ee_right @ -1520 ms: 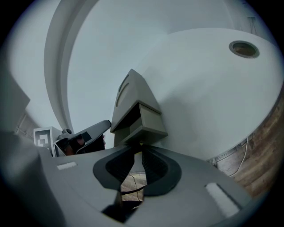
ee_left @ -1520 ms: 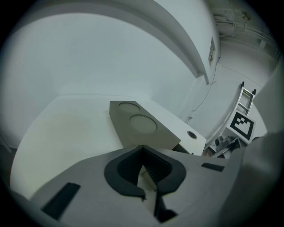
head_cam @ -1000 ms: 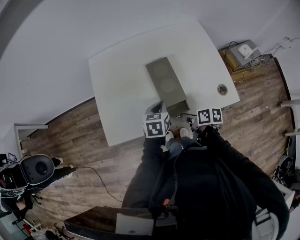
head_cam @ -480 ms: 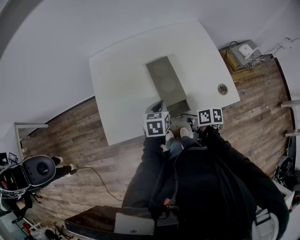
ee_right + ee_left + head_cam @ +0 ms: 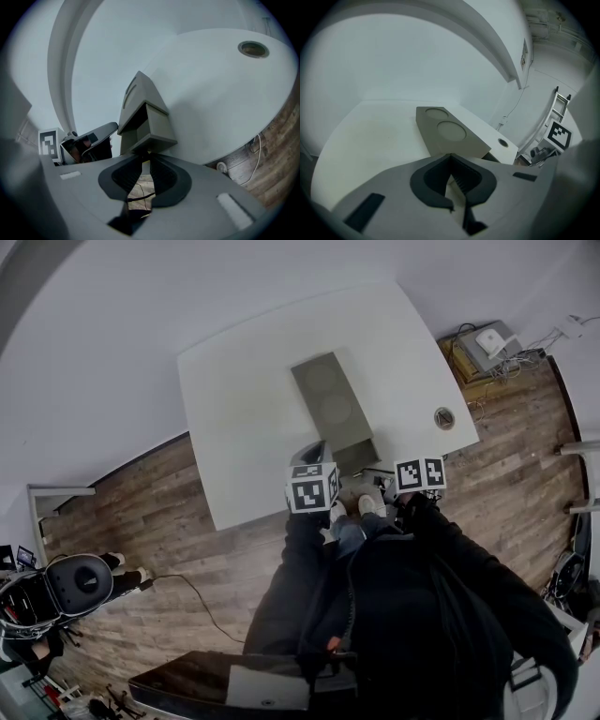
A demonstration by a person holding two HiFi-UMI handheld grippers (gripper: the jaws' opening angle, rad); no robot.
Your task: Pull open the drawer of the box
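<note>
A long grey box with two round marks on its top lies on the white table, its near end at the table's front edge. Its drawer stands partly pulled out of that end; in the right gripper view the drawer juts toward me under the box. My right gripper is shut, its tips on the drawer's front lip. My left gripper is shut on nothing, just short of the box and left of the drawer. In the head view it hangs by the table edge.
A round cable hole sits in the table's right part. Wooden floor surrounds the table. A device with cables lies at the upper right, a dark desk with a laptop is behind me, and dark equipment stands at the lower left.
</note>
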